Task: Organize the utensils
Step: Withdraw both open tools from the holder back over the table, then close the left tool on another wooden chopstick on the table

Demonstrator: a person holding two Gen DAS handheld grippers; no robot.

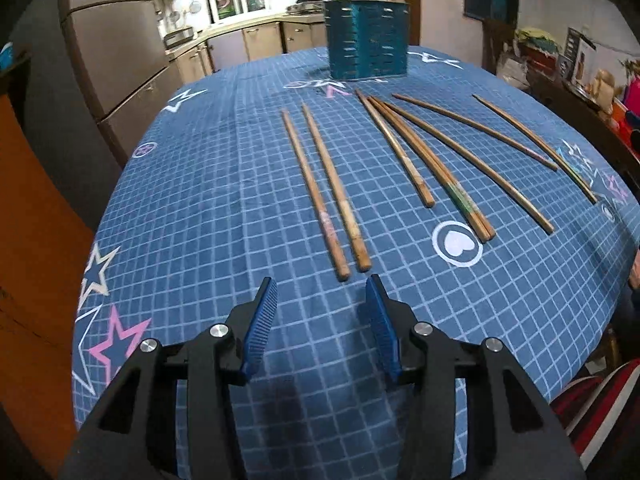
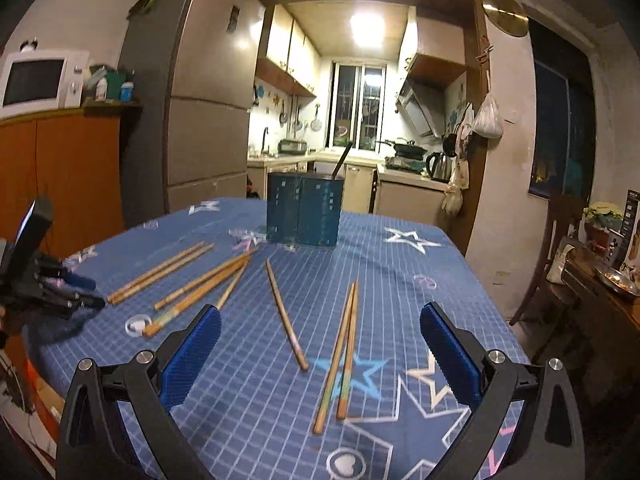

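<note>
Several wooden chopsticks lie spread on a blue checked tablecloth [image 1: 200, 184]. A teal slotted utensil holder [image 1: 366, 40] stands at the far end; in the right wrist view the holder [image 2: 304, 214] has a dark utensil in it. My left gripper [image 1: 322, 286] is open and empty, just short of the near ends of a chopstick pair [image 1: 328, 192]. My right gripper [image 2: 320, 320] is wide open and empty, above another pair [image 2: 340, 356] and a single chopstick [image 2: 286, 316]. The left gripper also shows at the left edge of the right wrist view [image 2: 86, 292].
A fridge [image 2: 204, 104] and an orange cabinet [image 2: 60, 176] with a microwave [image 2: 40, 80] stand left of the table. A wooden chair and cluttered sideboard [image 2: 600, 280] are on the right. The table edge [image 2: 496, 300] drops off on the right.
</note>
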